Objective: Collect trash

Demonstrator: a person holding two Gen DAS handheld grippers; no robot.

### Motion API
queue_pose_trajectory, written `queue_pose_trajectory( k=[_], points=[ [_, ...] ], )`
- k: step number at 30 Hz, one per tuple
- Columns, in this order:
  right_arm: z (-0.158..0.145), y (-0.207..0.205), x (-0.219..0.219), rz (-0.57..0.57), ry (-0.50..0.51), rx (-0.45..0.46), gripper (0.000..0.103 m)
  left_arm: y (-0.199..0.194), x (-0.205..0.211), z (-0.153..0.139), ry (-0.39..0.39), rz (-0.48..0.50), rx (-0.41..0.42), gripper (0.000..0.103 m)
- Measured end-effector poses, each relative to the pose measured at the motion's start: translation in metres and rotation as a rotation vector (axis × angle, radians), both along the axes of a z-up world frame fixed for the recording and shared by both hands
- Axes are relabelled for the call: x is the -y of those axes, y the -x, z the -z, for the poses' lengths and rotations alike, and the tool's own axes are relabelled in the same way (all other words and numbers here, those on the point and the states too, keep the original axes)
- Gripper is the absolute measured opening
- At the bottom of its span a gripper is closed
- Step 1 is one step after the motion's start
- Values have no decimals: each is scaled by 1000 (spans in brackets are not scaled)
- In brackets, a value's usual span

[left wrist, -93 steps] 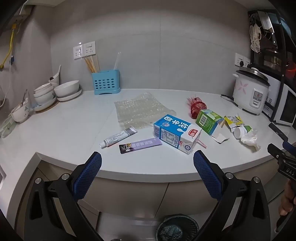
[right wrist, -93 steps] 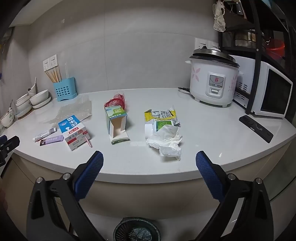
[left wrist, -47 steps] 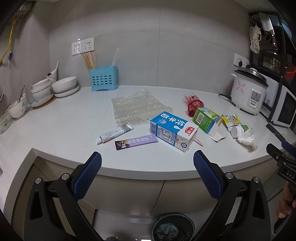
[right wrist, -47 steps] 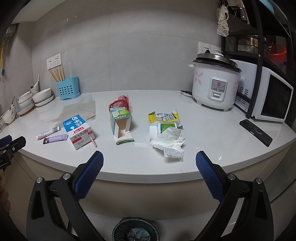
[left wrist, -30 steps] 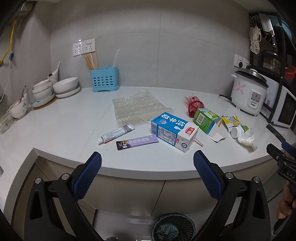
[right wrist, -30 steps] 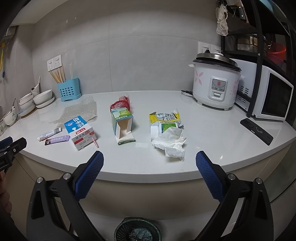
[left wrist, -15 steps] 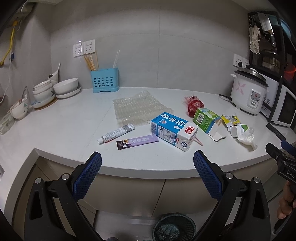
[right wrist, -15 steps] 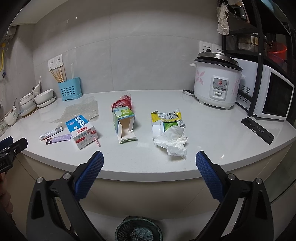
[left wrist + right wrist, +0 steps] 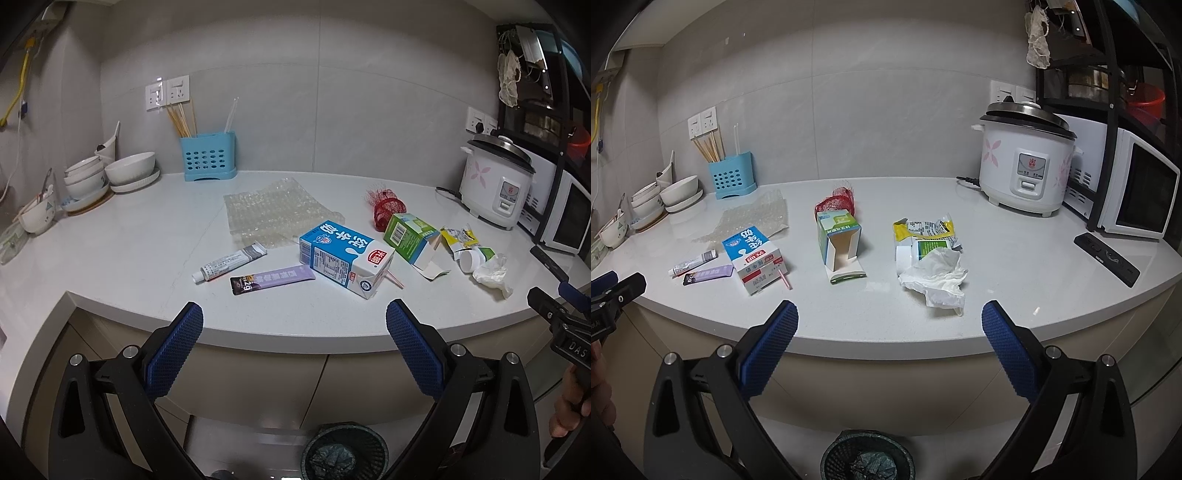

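Note:
Trash lies along the white counter [image 9: 110, 251]: a blue milk carton [image 9: 345, 258] on its side, a purple sachet [image 9: 271, 279], a white tube [image 9: 229, 263], bubble wrap [image 9: 273, 212], a red net [image 9: 386, 205], an open green box [image 9: 839, 240], a yellow wrapper [image 9: 923, 227], a white jar [image 9: 923, 249] and a crumpled tissue [image 9: 936, 278]. A dark mesh bin [image 9: 868, 459] stands on the floor below. My left gripper [image 9: 293, 325] hangs open before the counter edge, short of the carton. My right gripper [image 9: 888, 321] is open too, in front of the tissue.
A rice cooker [image 9: 1025, 168], a microwave [image 9: 1141, 192] and a black remote [image 9: 1106, 258] stand at the right. Stacked bowls [image 9: 103, 177] and a blue utensil holder [image 9: 207, 157] sit at the back left. A hand [image 9: 569, 402] holds the other gripper at the right edge.
Both views have shifted only slightly; the right gripper drifted a little left and forward. Both grippers stay open and the trash has not moved.

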State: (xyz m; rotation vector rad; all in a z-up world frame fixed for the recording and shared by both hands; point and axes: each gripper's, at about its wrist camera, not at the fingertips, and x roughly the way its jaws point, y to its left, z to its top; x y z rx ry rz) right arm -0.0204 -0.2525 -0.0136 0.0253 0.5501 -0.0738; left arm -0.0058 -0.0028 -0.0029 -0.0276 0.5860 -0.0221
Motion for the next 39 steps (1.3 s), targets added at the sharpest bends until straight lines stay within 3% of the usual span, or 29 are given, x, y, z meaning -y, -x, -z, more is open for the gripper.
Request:
queue_pose_trajectory(
  k=[9, 24, 31, 36, 39],
  points=[
    [2, -12, 8, -7, 14, -14, 96, -23, 8, 2, 14, -13, -41, 97],
    [39, -90, 47, -2, 22, -134, 96, -157, 72, 25, -5, -101, -247, 97],
    [62, -113, 59, 1, -6, -178, 95, -193, 87, 45, -10, -155, -316, 98],
    [72, -123, 63, 5, -37, -192, 89, -202, 94, 48, -33, -189, -349, 94],
    [74, -126, 60, 2, -29, -200, 80, -205, 92, 53, -13, -197, -384, 89]
  ],
)
